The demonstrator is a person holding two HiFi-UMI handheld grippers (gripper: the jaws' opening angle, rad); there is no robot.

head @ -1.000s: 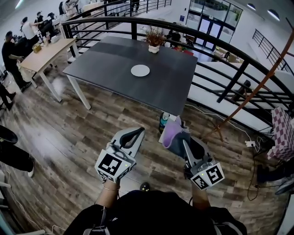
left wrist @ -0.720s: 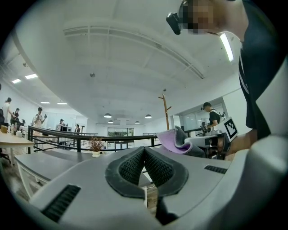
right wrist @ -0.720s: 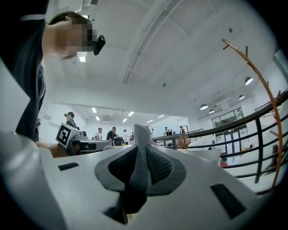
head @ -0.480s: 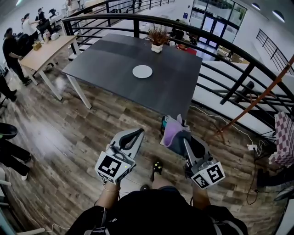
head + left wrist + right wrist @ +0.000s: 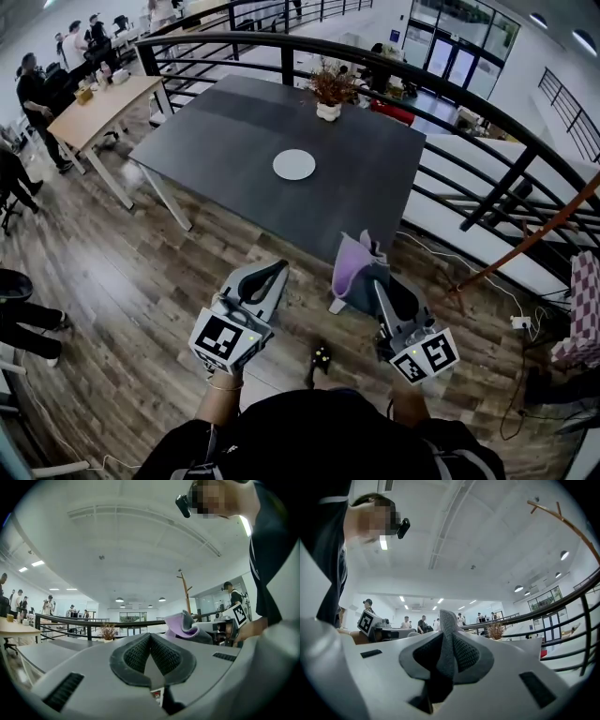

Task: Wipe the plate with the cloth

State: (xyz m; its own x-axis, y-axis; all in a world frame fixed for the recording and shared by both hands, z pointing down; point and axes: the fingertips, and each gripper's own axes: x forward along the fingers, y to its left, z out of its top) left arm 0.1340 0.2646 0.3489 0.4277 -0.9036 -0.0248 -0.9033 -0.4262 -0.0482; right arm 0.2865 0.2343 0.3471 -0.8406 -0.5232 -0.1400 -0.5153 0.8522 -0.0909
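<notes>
A small white plate (image 5: 294, 164) lies near the middle of the dark grey table (image 5: 225, 150), well ahead of both grippers. My right gripper (image 5: 367, 272) is shut on a lilac and grey cloth (image 5: 353, 270), which sticks out past its jaws; the cloth (image 5: 448, 639) shows pinched between the pads in the right gripper view, and the same cloth (image 5: 183, 624) is visible in the left gripper view. My left gripper (image 5: 272, 272) is shut with nothing in it, its pads (image 5: 136, 653) meeting. Both grippers hang over the wooden floor, short of the table's near edge.
A potted plant (image 5: 329, 94) stands at the table's far edge. A black railing (image 5: 487, 122) curves behind and to the right of the table. A wooden desk (image 5: 98, 108) with people around it is at the far left. A leaning wooden pole (image 5: 534, 234) is at the right.
Both grippers and the view have moved forward towards the table; the table and plate now sit nearer and lower in the head view. The cloth stays in the right gripper.
</notes>
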